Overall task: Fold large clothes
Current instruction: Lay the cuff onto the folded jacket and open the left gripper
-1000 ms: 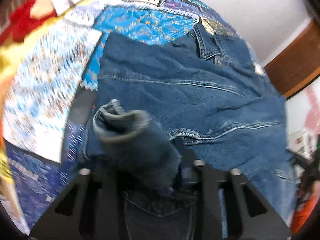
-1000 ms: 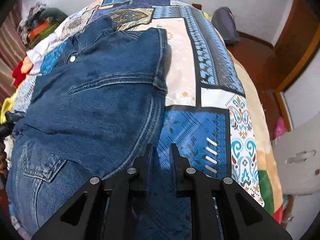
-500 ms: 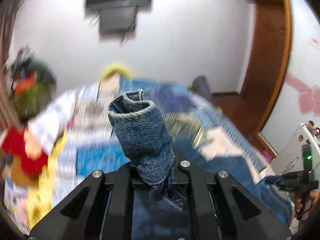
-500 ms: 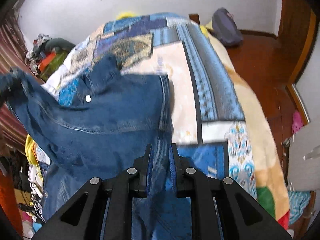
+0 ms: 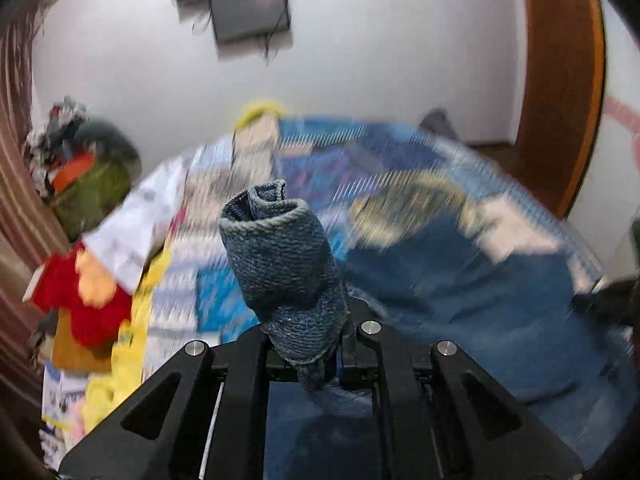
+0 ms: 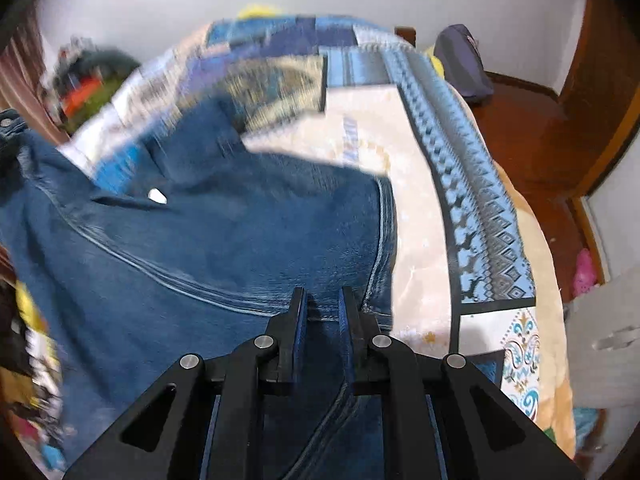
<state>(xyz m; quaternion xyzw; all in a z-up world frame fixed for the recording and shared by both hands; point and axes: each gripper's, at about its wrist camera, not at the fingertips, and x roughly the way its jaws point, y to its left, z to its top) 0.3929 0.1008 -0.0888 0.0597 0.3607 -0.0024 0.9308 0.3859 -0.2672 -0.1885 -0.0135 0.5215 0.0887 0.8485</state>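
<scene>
A large blue denim garment (image 6: 224, 240) lies spread on a patchwork bedspread (image 6: 420, 160). My left gripper (image 5: 304, 332) is shut on a bunched roll of the denim (image 5: 280, 264) that stands up between its fingers, lifted above the bed; the rest of the garment (image 5: 460, 300) shows blurred below right. My right gripper (image 6: 322, 304) is shut on the garment's near hem, with denim running between and under its fingers. The lifted corner held by the left gripper shows at the far left of the right wrist view (image 6: 12, 128).
A pile of colourful clothes (image 5: 88, 184) sits at the bed's far left. A red and yellow cloth (image 5: 88, 300) lies on the left. A wall-mounted screen (image 5: 248, 4) hangs behind. A dark bag (image 6: 460, 60) and wooden floor (image 6: 532, 140) are right of the bed.
My left gripper has lifted the bunched denim up off the bed and tilted the view toward the wall. My right gripper has moved forward over the garment with its hem.
</scene>
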